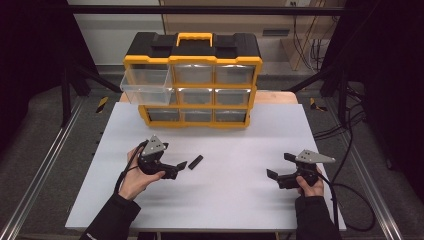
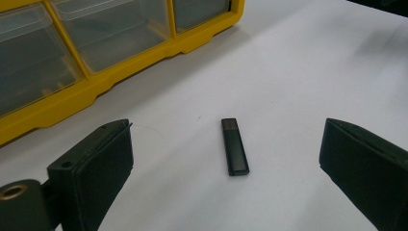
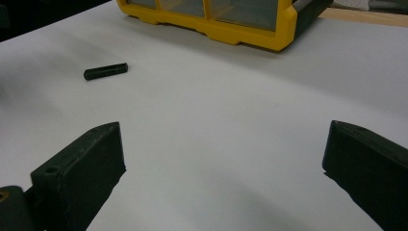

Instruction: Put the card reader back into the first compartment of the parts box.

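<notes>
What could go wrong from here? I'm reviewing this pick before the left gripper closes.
The stick is thin and lies flat on the table, so the open left gripper may scrape the surface, pinch poorly or flick it away. The drawer juts out from the organizer; carrying the stick up, a hand could bump it.
</notes>
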Demonstrator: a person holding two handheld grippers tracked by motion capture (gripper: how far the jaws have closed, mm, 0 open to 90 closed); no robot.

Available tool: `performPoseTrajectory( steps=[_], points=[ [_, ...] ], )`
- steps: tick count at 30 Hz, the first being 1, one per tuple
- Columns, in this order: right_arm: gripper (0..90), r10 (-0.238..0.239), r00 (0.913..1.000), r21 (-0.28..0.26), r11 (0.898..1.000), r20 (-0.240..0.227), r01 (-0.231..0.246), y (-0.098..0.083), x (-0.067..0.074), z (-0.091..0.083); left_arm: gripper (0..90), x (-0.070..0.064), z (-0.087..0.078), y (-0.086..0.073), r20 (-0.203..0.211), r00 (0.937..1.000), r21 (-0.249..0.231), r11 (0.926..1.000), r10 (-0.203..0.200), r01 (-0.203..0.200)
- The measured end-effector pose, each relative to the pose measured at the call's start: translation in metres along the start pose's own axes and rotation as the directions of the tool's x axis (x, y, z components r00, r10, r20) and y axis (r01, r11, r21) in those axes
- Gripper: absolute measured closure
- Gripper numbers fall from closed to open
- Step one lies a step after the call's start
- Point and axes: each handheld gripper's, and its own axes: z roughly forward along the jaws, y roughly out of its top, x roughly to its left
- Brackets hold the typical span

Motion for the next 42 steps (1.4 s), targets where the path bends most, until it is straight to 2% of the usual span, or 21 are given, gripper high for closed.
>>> performPoseTrajectory(
  steps=[11,24,39,42],
  points=[
    [1.1,0.0,1.0,0.001,1.0,-0.004,0.0,0.0,0.001,0.001,4.5,-0.002,0.006,0.006,-0.013,0.9998,0.02,0.9997,-0.017,0.017],
    [1.1,0.0,1.0,0.003,1.0,-0.003,0.0,0.0,0.0,0.0,4.5,-0.003,0.03,0.011,-0.006,0.9993,0.084,0.9958,-0.036,0.036],
    [1.1,0.001,1.0,0.002,1.0,-0.002,-0.001,0.0,0.001,0.0,4.9,-0.003,0.048,0.011,-0.012,0.9993,0.126,0.9914,-0.036,0.037],
    [1.1,0.0,1.0,0.003,1.0,-0.003,0.0,0.0,0.001,0.0,5.7,-0.005,0.051,0.01,-0.021,0.9988,0.127,0.9907,-0.045,0.048]
  ],
)
